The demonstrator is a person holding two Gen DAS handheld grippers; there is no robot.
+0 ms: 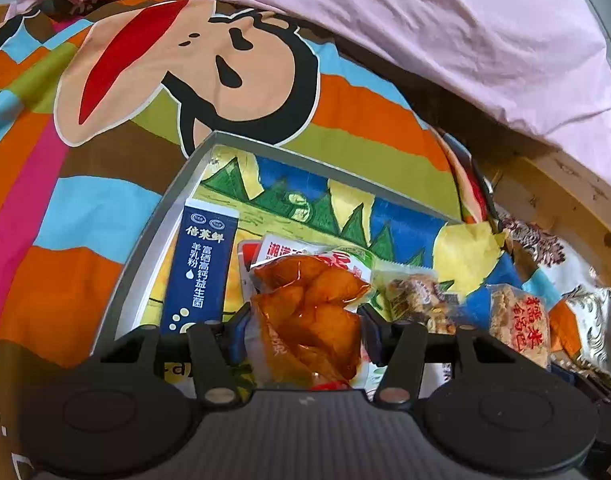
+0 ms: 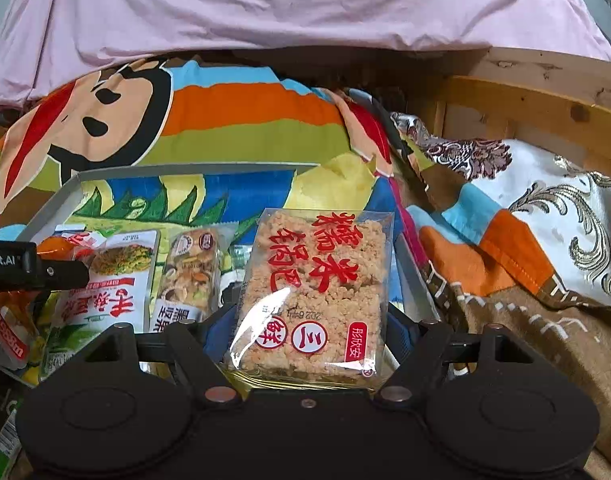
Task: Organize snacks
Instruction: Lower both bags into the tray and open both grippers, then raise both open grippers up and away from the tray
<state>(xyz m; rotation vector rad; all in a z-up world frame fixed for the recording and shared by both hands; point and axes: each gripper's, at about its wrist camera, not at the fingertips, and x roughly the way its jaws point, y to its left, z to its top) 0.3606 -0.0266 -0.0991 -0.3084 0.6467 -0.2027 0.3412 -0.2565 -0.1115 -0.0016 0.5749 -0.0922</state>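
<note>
My left gripper (image 1: 305, 320) is shut on a clear orange snack pouch (image 1: 313, 304) and holds it over a grey shallow box (image 1: 153, 232) on the bed. My right gripper (image 2: 311, 316) is shut on a rice-cracker pack with red writing (image 2: 317, 280), held over the box's right side (image 2: 415, 280); the pack also shows in the left wrist view (image 1: 519, 324). In the box lie a blue milk-powder sachet (image 1: 201, 272), a white-and-green snack bag (image 2: 109, 280) and a nut bar (image 2: 193, 276). The left gripper shows at the left edge of the right wrist view (image 2: 45, 272).
The box stands on a striped cartoon bedsheet (image 1: 105, 160). A pink quilt (image 2: 305, 0) lies behind. A wooden bed frame (image 2: 545, 100) and a patterned blanket (image 2: 545, 208) are to the right. More packets (image 2: 9, 440) lie at the lower left.
</note>
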